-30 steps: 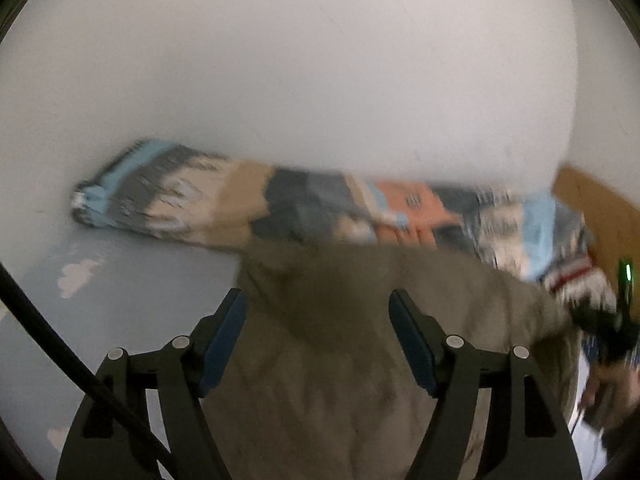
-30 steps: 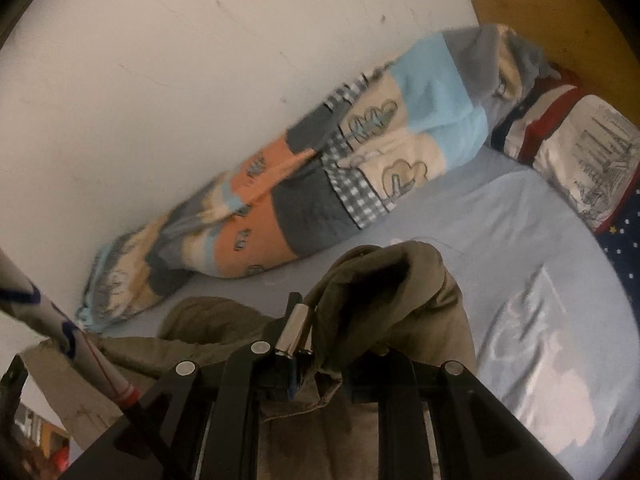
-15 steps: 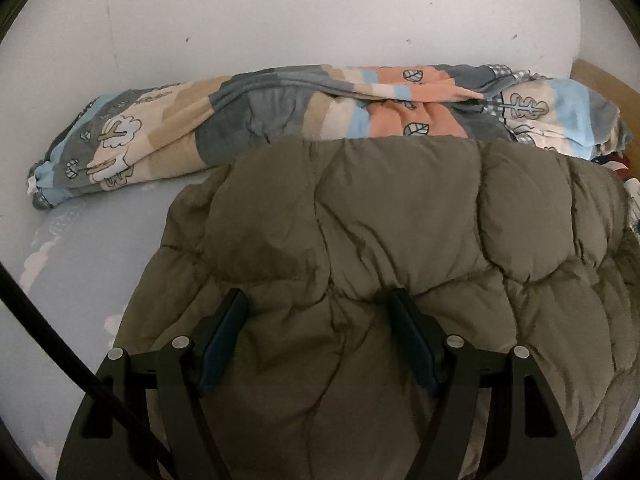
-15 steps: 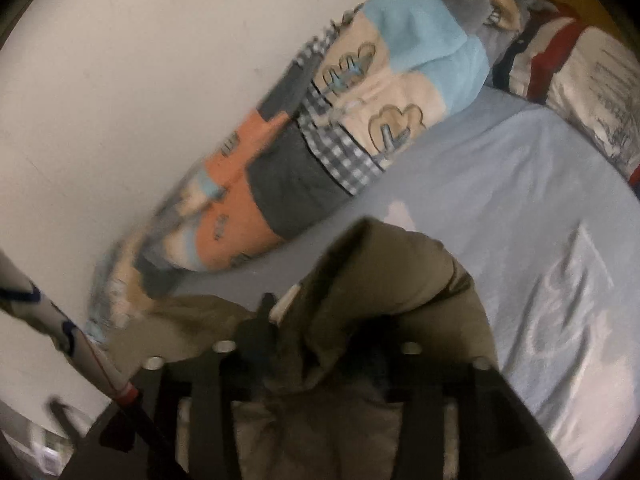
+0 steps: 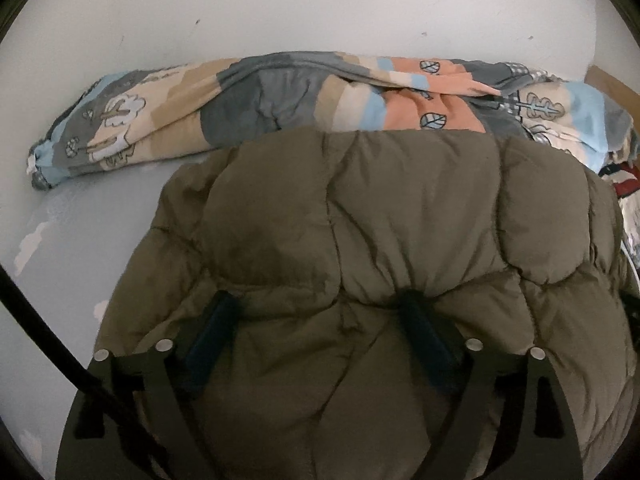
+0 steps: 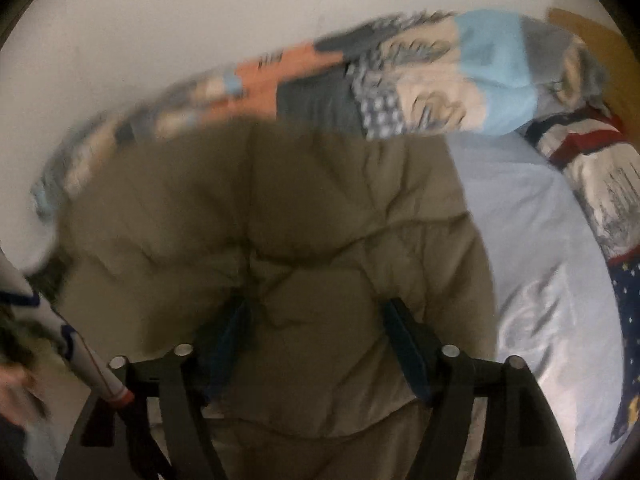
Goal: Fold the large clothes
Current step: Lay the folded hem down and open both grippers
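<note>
An olive-green quilted puffer jacket (image 5: 380, 220) lies spread on the pale blue bed sheet (image 5: 80, 232). It also fills the middle of the right wrist view (image 6: 280, 220), which is blurred. My left gripper (image 5: 316, 308) is open, its blue-padded fingers (image 5: 216, 320) pressed into the jacket's near part. My right gripper (image 6: 316, 312) is open too, with its fingers (image 6: 404, 336) wide apart over the jacket's near edge. Neither holds the fabric.
A rolled patchwork quilt (image 5: 280, 96) in grey, beige, orange and blue lies along the white wall (image 5: 320, 8) behind the jacket, and shows in the right wrist view (image 6: 440, 76). Pillows (image 6: 592, 168) lie at the right. A wooden headboard (image 6: 592, 36) stands at far right.
The right gripper was shut on a bunched part of the jacket; it has opened and let go. The jacket now lies spread flat. The left gripper has moved lower onto it.
</note>
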{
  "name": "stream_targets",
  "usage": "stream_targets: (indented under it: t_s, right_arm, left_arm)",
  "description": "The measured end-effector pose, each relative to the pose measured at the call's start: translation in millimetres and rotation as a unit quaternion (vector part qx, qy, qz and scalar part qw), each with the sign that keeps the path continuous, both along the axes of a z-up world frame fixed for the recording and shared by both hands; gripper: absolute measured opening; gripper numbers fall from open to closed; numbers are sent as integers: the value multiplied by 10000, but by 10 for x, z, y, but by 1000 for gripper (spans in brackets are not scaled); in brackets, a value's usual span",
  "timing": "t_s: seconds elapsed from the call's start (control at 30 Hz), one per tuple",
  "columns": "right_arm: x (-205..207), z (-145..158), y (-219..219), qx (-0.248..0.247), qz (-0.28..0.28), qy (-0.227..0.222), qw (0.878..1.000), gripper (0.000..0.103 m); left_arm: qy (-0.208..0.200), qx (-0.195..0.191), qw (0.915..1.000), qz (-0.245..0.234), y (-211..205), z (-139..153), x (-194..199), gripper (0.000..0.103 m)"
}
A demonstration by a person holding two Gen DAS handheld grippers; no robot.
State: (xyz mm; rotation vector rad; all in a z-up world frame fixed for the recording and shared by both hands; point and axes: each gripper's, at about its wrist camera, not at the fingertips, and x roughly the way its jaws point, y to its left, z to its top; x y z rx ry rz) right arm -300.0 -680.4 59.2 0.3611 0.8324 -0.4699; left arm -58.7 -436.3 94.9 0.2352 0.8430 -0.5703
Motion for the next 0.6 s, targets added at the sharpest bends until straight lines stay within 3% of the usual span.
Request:
stream_targets:
  t_s: [0.13,0.2,0.27,0.33,0.43,0.5,0.6]
  right_arm:
    - [52,-232,-115,161,-116,36,9998,80]
    - [45,-281,-196,373,-151,36,9992,81]
    - [57,-232,-203,427,-215,179,9987,81]
    - [-21,-46,-138,461,-410,173,9979,80]
    - [-232,337,143,326,-367,-422,9979,80]
    - [-369,537,400,145,-267,-589,9978,80]
    - [-489,619,723,302,-73,-715,9970,80]
  left_arm:
    - [54,247,9997,66,-85,-67,31,90]
    - [-19,452,9989,120,-104,-12,-21,90]
    - [-148,369,9992,65,-37,143,-161,89]
    - [-253,15,9997,-72,107,352,-388,89]
    - [-408,-285,9985,-214,286,570,-739,89]
    - [-442,-312,9981,-306,357,610,-944,89]
    - [-422,-139,9983,-376,422,527,-1183,89]
